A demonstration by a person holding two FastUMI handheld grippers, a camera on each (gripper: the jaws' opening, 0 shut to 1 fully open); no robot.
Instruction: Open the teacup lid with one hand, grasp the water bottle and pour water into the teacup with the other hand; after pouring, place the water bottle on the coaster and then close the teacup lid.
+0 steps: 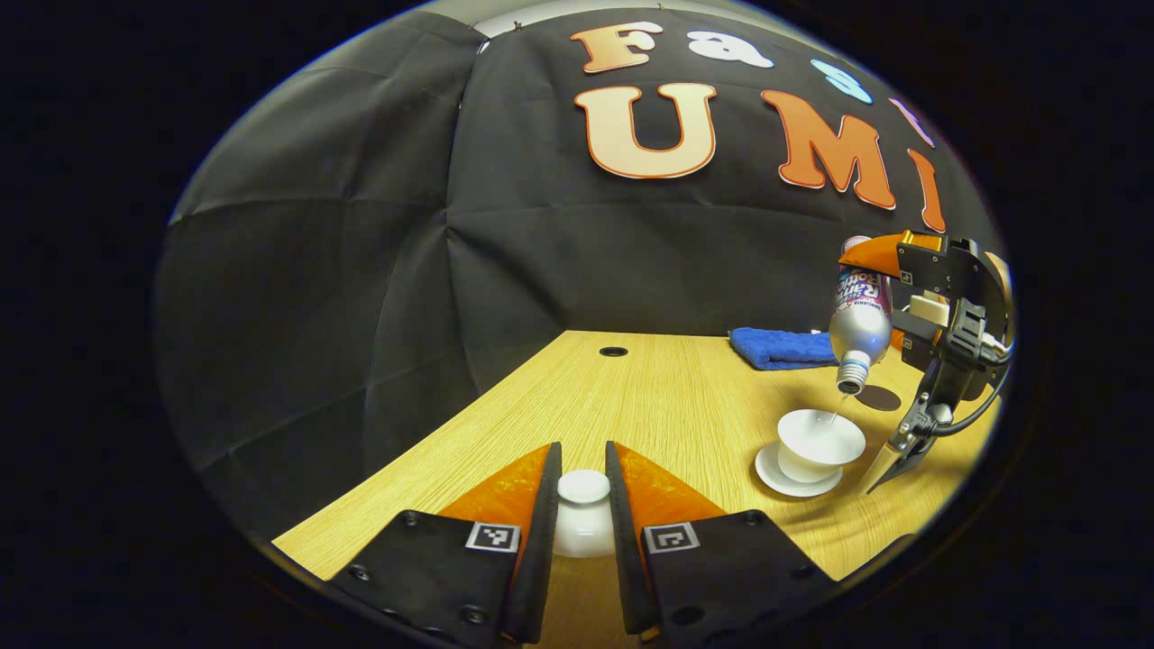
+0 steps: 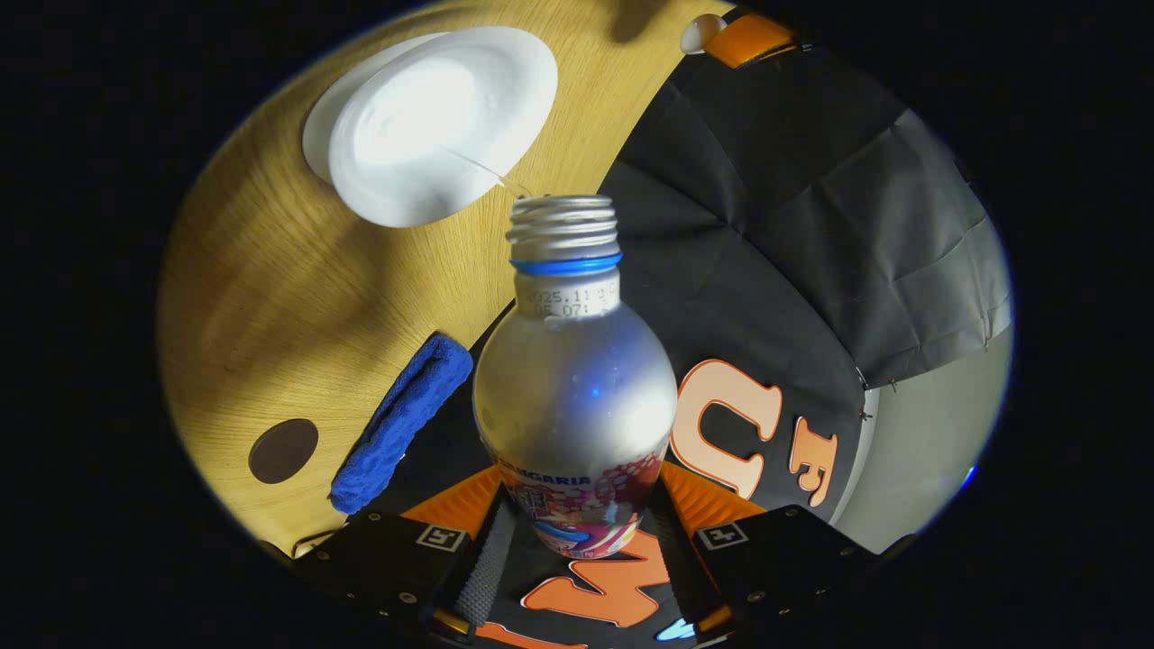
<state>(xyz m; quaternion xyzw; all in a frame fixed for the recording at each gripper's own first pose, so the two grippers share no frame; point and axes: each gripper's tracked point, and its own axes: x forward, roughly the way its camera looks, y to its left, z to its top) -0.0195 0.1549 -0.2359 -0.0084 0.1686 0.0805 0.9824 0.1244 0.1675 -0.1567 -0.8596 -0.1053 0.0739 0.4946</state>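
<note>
Closest in, in the left gripper view, the left gripper (image 1: pixel 582 505) has its fingers pinching the white lid (image 1: pixel 582 512), one on each side, and it is held above the wooden desk (image 1: pixel 631 397). Farther along the desk and off to the right sits the teacup (image 1: pixel 819 442) on its saucer (image 1: pixel 768 469), uncovered. Just above it the water bottle (image 1: pixel 861 320) is tipped mouth-down, and a thin stream runs from the mouth into the cup. The right gripper (image 1: pixel 888 297) is clamped on the bottle's labelled end. Just past the cup lies the dark round coaster (image 1: pixel 879 397), bare, and behind that a folded blue cloth (image 1: pixel 780 347) near the booth wall.

Now the right gripper view: the right gripper (image 2: pixel 577 532) grips the bottle (image 2: pixel 575 388) by its base, fingers pressed on both sides, open threaded neck pointing away. Beyond the neck is the cup (image 2: pixel 442 122), with the fine stream arcing into it. The cloth (image 2: pixel 401 424) and coaster (image 2: pixel 283 450) lie to the left on the desk (image 2: pixel 270 306).
</note>
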